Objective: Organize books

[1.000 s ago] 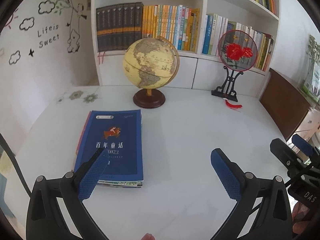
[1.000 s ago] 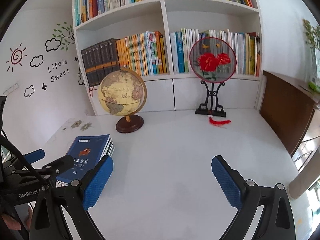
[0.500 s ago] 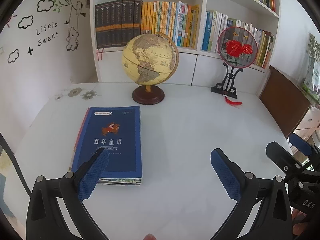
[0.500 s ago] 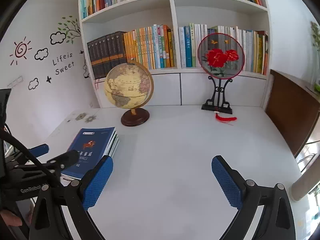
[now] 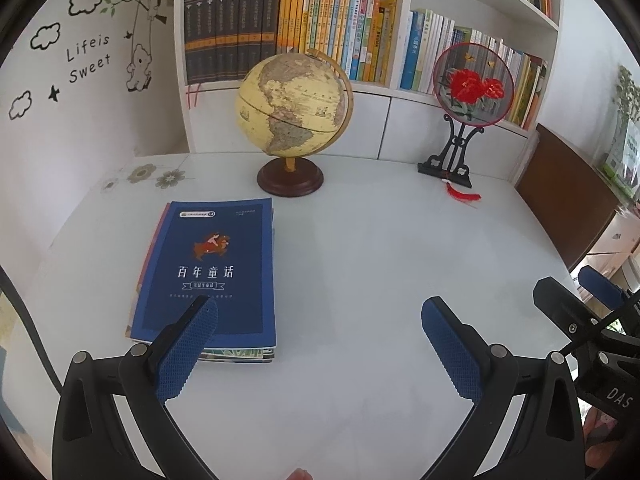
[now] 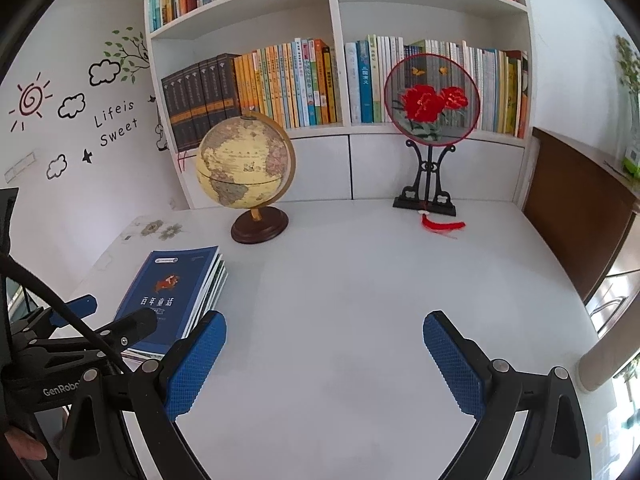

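Blue book stack [image 6: 168, 300] beside globe [image 6: 244, 168]

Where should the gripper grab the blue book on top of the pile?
Probably the blue book by its near right corner, coming from the right: it lies flat on the stack, that edge overhangs the bare table, and the left gripper is open.

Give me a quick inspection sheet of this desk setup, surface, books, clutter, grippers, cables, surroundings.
Surface: white table, flower marks at its far left corner.
Job's things: stack of books lying flat, blue cover on top.
Clutter: globe and round fan ornament on a black stand, both upright at the back.
Grippers: left gripper open, one finger over the stack's near edge; right gripper open over bare table.
Cables: black cable at the left gripper.
Surroundings: full bookshelf, wall decals, brown cabinet.
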Demonstrator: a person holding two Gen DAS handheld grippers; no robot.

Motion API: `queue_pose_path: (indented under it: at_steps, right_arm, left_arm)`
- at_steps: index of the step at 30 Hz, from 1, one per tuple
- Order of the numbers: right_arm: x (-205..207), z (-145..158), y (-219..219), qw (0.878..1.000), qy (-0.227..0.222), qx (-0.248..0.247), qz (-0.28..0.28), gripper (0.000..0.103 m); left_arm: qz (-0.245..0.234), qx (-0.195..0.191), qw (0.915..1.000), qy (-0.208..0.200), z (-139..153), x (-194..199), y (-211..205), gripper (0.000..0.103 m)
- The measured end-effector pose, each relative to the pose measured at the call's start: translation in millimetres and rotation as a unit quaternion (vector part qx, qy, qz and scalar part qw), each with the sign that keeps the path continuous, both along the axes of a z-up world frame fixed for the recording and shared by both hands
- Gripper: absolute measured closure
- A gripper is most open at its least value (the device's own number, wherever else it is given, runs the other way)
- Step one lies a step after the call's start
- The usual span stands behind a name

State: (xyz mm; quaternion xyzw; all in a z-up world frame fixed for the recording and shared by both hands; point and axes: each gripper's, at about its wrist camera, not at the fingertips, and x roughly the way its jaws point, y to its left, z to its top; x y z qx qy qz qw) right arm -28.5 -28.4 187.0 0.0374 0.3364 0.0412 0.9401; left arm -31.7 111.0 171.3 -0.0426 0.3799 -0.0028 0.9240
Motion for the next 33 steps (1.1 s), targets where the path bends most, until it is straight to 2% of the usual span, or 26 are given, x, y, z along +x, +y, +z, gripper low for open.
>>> queue_pose_path:
  at_steps: [33]
  right_arm:
    - [5.1, -12.5, 1.4, 0.999, 0.036, 0.001, -0.004, 0.004]
  left_arm:
    - [0.003, 0.005, 1.0, -0.001, 0.3, -1.2, 3.1, 0.001]
